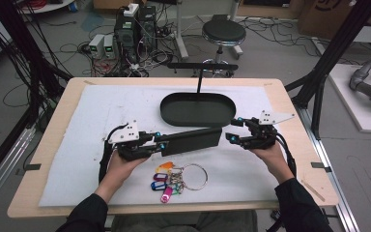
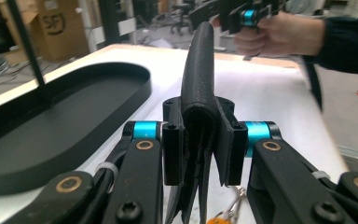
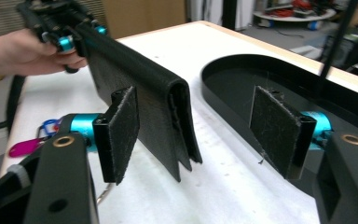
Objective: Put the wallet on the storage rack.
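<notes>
1. Plainly the wallet (image 1: 193, 140) is a long black folded piece, held level above the worktop (image 1: 101, 111), just in front of the tray (image 1: 170, 113) and above the keys (image 1: 174, 176)
2. Left gripper (image 1: 160, 141) has its fingers (image 2: 172, 149) clamped on one end of the wallet, across the folded spine, so it hangs out sideways from that grip
3. Right gripper (image 1: 232, 130) stands with fingers (image 3: 121, 135) wide; the wallet's free end lies between the pads, touching neither as far as I can tell
4. Handling, as I judge it: light, textured skin that should not slip, fairly stiff along the fold but with loose leaves at the open edge that can splay; best taken across the spine near an end, pads flat on both faces
5. Count: one wallet, one oval tray with an upright post, two grippers
6. One large key ring carrying a bunch of coloured tags; orange, blue, purple and pink show, and the exact number is hard to tell
</notes>
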